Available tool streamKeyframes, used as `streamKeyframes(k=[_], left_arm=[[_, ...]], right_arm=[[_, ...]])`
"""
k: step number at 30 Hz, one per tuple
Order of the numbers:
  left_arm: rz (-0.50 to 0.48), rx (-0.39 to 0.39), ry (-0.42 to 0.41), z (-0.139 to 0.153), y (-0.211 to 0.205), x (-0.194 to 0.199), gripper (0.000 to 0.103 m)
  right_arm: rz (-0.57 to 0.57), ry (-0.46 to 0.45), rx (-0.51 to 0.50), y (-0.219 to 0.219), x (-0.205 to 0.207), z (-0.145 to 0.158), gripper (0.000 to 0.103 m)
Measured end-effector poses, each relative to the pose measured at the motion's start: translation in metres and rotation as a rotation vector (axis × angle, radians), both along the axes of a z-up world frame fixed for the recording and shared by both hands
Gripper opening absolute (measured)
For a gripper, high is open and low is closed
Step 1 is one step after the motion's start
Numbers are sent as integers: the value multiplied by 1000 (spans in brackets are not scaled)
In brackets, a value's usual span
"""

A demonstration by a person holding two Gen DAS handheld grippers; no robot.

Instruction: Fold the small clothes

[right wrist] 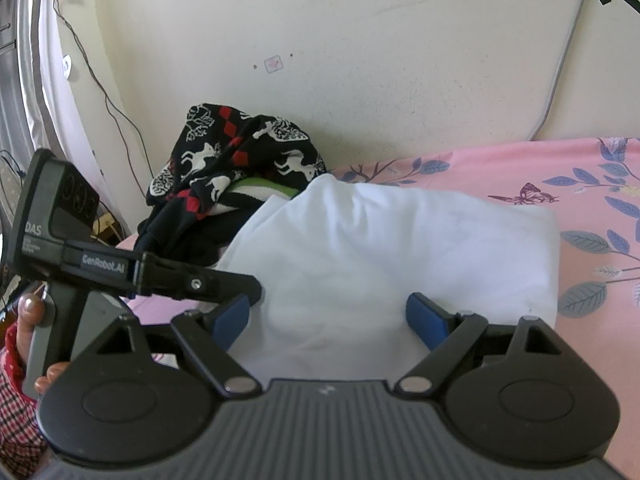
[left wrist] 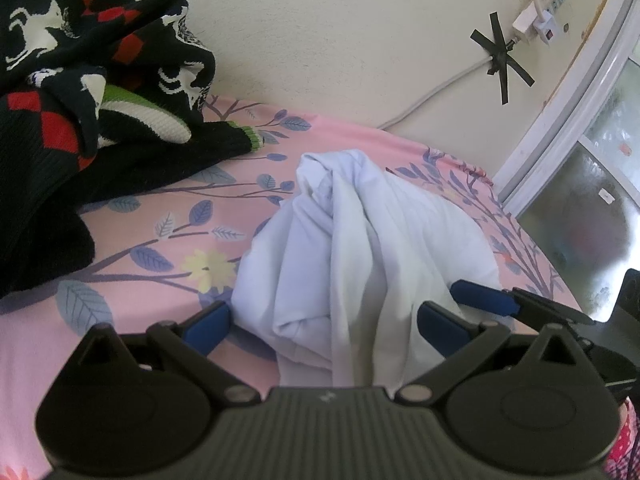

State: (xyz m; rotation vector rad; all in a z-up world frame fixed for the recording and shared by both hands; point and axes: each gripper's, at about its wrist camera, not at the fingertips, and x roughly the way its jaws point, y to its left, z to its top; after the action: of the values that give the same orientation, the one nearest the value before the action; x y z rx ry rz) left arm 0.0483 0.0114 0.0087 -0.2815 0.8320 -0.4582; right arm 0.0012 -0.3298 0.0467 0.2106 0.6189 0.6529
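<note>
Two grippers, left [left wrist: 320, 320] & right [right wrist: 328, 316], jaws wide, gripping nothing, straddling white garment [right wrist: 380, 248] bunched mid-frame on bed [right wrist: 600, 216]. Likely light, soft, floppy; best pinched at edge/corner.

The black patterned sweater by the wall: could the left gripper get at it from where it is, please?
Probably yes. The left gripper stands open around the white garment, and only bare pink bedsheet lies between it and the black sweater.

A home bedroom: floral pink bedsheet [left wrist: 160, 216], heaped sweater [right wrist: 240, 168], window [left wrist: 592, 184].
</note>
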Motion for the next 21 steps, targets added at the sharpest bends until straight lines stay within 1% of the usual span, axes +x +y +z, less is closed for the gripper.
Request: streamKeyframes(k=[21], left_arm=[[-2,-16,7,0,3,1,103]], right_arm=[[-2,0,4,0,0,0,84]])
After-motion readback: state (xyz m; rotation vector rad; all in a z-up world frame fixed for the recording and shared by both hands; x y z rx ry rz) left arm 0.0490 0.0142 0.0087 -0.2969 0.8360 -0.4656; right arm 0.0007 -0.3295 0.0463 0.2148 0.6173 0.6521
